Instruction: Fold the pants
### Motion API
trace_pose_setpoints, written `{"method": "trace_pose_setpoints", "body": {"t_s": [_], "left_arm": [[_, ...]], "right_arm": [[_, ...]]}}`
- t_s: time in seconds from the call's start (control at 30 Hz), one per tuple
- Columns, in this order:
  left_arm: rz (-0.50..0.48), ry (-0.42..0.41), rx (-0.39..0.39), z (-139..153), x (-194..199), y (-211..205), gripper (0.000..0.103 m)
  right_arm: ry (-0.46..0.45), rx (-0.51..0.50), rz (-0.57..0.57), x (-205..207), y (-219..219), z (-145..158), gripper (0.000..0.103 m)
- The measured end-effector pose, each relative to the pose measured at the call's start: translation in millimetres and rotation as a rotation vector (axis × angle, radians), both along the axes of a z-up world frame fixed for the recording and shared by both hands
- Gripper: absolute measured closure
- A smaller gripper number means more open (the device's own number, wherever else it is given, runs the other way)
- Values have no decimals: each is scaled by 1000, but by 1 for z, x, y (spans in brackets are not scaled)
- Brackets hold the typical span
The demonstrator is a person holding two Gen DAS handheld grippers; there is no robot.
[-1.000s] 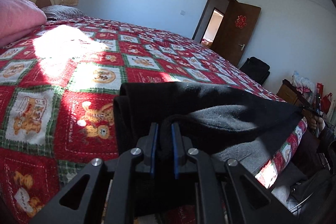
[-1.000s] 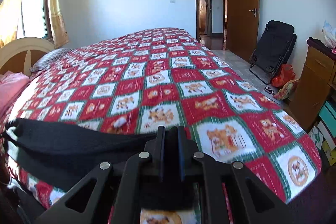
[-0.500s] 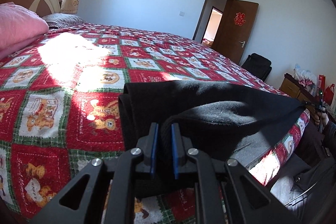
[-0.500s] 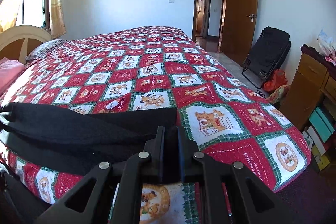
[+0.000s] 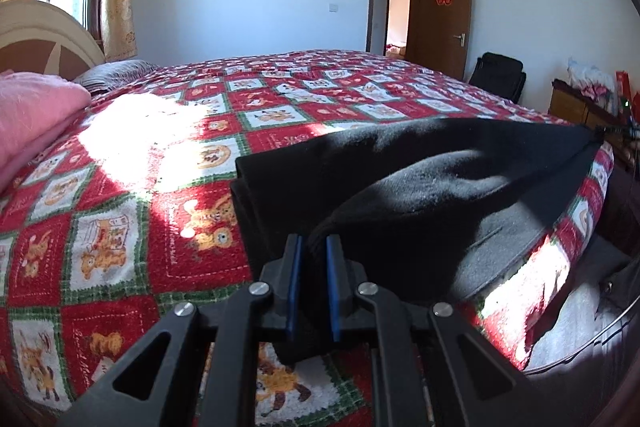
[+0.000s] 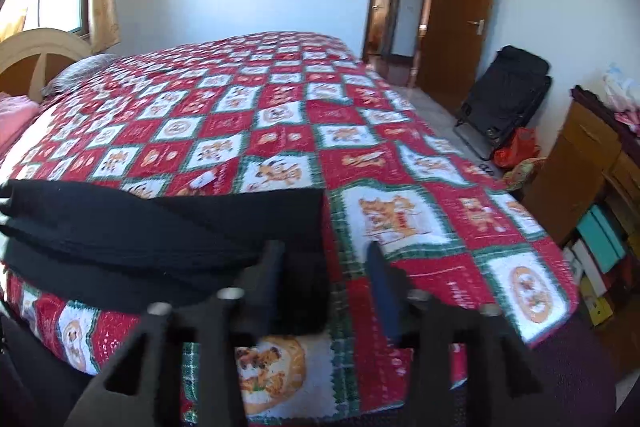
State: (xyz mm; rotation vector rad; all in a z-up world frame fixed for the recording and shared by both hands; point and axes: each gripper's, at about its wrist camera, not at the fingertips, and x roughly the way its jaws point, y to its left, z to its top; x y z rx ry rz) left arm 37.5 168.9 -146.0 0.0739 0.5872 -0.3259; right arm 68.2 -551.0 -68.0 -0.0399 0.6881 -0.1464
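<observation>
Black pants (image 5: 420, 187) lie folded lengthwise along the near edge of the bed. My left gripper (image 5: 311, 267) is shut on one end of the pants, the cloth pinched between its blue pads. In the right wrist view the other end of the pants (image 6: 168, 235) lies flat on the quilt. My right gripper (image 6: 326, 259) is open, its jaws wide apart, with the pants' end lying between and just left of them. The view is slightly blurred.
A red, green and white patchwork quilt (image 5: 180, 131) covers the bed. A pink blanket (image 5: 28, 115) and headboard (image 6: 36, 55) are at the left. A wooden cabinet (image 6: 580, 163), black folding chair (image 6: 508, 99) and open door (image 6: 456, 11) stand to the right.
My right gripper has opened and let go of the pants' end, which now rests on the quilt. My left gripper stays shut on its end and has lowered towards the bed.
</observation>
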Motion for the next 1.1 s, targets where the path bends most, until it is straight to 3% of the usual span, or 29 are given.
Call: {"method": "trace_pose_setpoints", "body": {"t_s": [0.13, 0.23, 0.3, 0.4, 0.5, 0.67, 0.8, 0.83, 0.87, 0.9, 1.1], "left_arm": [[6, -10, 68, 0, 3, -7, 84], [8, -19, 102, 2, 6, -11, 84], [10, -26, 128, 3, 6, -15, 84], [16, -32, 158, 3, 7, -18, 84], [12, -34, 150, 5, 7, -17, 87], [14, -22, 144, 7, 11, -17, 88], [4, -21, 149, 11, 15, -15, 88], [-3, -22, 146, 13, 15, -14, 88], [-7, -25, 141, 15, 15, -13, 88], [-10, -31, 135, 17, 15, -12, 88], [-14, -61, 113, 27, 5, 1, 91]], "right_arm": [[-89, -89, 12, -15, 36, 34, 48], [-117, -139, 156, -16, 95, 48, 48], [-88, -197, 272, -11, 149, 44, 48], [-17, -334, 464, -1, 242, 10, 48], [48, -385, 637, 5, 319, -30, 48], [105, -504, 778, 17, 403, -87, 48], [103, -505, 768, 34, 416, -98, 51], [112, -466, 764, 37, 412, -94, 76], [139, -418, 760, 41, 408, -90, 92], [140, -397, 749, 42, 406, -85, 98], [94, -352, 783, 12, 398, -54, 99]]}}
